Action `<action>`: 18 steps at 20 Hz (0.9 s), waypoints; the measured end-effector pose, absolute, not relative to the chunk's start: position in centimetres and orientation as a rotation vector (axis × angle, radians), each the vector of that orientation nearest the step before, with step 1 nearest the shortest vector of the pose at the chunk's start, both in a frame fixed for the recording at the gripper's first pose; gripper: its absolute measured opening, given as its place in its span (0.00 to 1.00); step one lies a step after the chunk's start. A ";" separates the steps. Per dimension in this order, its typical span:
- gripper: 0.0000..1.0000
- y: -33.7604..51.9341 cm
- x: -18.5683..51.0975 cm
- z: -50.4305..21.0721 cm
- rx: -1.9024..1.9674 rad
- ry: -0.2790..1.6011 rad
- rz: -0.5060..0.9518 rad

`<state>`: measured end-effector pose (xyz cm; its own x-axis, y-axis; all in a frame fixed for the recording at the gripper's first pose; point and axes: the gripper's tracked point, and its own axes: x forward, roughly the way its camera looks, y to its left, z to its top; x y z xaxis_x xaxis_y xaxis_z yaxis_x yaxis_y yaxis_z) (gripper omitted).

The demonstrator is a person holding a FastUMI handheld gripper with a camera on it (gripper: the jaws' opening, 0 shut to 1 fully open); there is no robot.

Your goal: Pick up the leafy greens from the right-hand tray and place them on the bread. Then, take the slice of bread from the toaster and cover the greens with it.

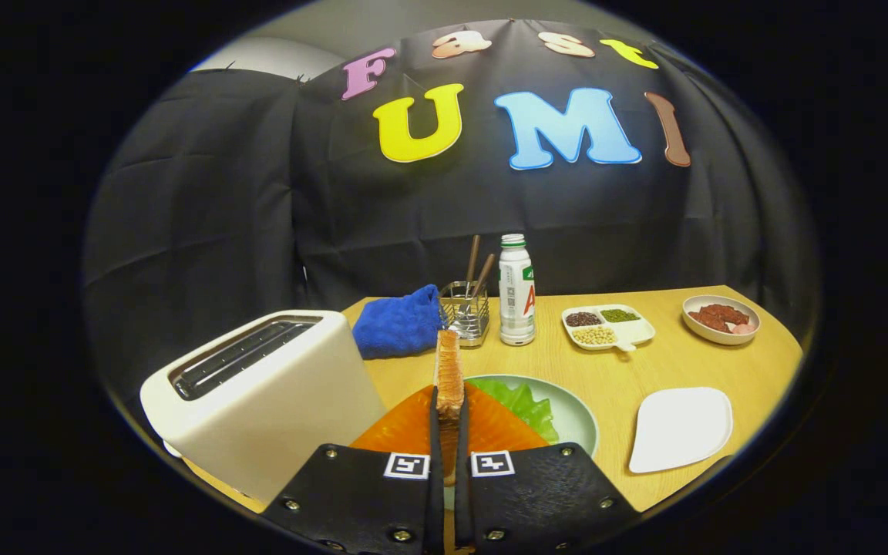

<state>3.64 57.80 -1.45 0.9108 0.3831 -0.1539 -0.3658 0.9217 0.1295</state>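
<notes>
Toasted-brown bread slice (449,374) is being held edge-on between the fingers of the gripper (449,420), which are being pressed narrow against its two flat faces. Its long axis is being pointed straight ahead and upward, away from the gripper. Just below and beyond it, the leafy greens (523,405) are lying on a pale green plate (579,416), slightly to the right, with something orange (405,428) underneath. So the slice probably needs tipping flat and lowering forward-right. The toaster (259,393) is sitting close on the left, slots looking empty; a white tray (679,428) is resting bare off to the right.
</notes>
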 end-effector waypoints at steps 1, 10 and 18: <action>0.07 57.4 3.7 -1.6 0.085 0.175 0.380; 0.27 55.6 4.6 -2.6 -0.051 0.120 0.340; 0.48 54.0 5.0 -3.3 -0.067 0.116 0.308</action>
